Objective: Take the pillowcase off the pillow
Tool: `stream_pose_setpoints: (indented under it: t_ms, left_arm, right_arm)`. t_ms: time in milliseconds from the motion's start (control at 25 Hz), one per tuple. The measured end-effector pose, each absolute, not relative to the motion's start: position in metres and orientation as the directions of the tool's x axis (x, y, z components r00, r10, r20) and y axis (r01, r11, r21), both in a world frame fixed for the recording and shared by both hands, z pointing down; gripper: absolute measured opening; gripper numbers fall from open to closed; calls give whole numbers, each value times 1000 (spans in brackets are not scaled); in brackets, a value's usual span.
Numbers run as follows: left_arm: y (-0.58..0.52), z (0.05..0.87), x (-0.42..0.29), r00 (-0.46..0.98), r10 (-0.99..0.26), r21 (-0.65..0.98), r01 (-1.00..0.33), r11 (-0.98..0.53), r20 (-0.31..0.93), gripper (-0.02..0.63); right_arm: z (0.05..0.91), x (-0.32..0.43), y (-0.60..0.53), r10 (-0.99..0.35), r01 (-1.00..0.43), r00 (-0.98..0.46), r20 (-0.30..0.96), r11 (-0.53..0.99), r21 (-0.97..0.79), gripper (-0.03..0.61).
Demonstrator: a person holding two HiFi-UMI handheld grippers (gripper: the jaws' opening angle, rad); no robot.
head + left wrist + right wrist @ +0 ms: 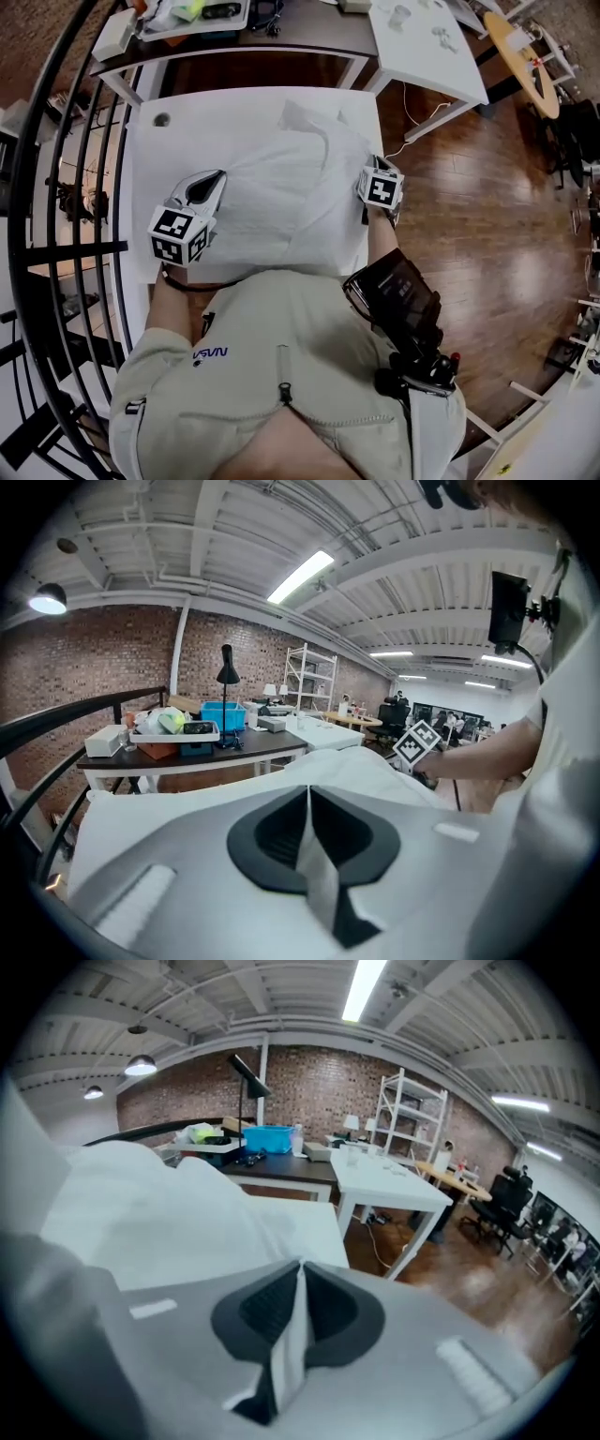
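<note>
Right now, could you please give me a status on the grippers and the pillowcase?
Left gripper shut on pillowcase fabric, right gripper likewise. Pillowcase lies filled on white table. Dark desk beyond, apart.

Near edge of pillowcase (pixel 281 206) behind torso (pixel 281 328)

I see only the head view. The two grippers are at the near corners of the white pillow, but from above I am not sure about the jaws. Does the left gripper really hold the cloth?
Observer: Yes. Its own view shows the left gripper shut on a thin fold of the pillowcase.
Operator: And the right one?
Observer: The right gripper is shut on a fold of the pillowcase too, as its own view shows.
Operator: What stands beyond the pillow?
Observer: A black desk lamp stands upright on the dark table.
</note>
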State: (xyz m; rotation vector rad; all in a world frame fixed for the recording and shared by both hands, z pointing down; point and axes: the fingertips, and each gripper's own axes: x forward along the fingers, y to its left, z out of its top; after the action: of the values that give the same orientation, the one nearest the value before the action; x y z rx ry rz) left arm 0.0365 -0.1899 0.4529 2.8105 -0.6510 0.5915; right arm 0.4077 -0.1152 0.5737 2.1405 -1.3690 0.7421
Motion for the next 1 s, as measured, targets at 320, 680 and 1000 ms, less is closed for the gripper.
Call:
stream_pose_setpoints:
  t_ms: [320, 680, 1000]
  left_arm:
    - [-208, 470, 55, 792, -383, 60, -464, -884, 476, 49]
    - [-138, 445, 33, 818, -292, 15, -344, -939, 496, 207]
    - [-58, 500, 50, 761, -95, 61, -174, -983, 641, 287]
  right_arm:
    - [522, 380, -123, -815, -958, 212, 540, -283, -51, 94]
    - [496, 275, -45, -864, -978, 107, 492, -179, -102, 107]
    - [511, 233, 0, -834, -990, 26, 552, -100, -104, 165]
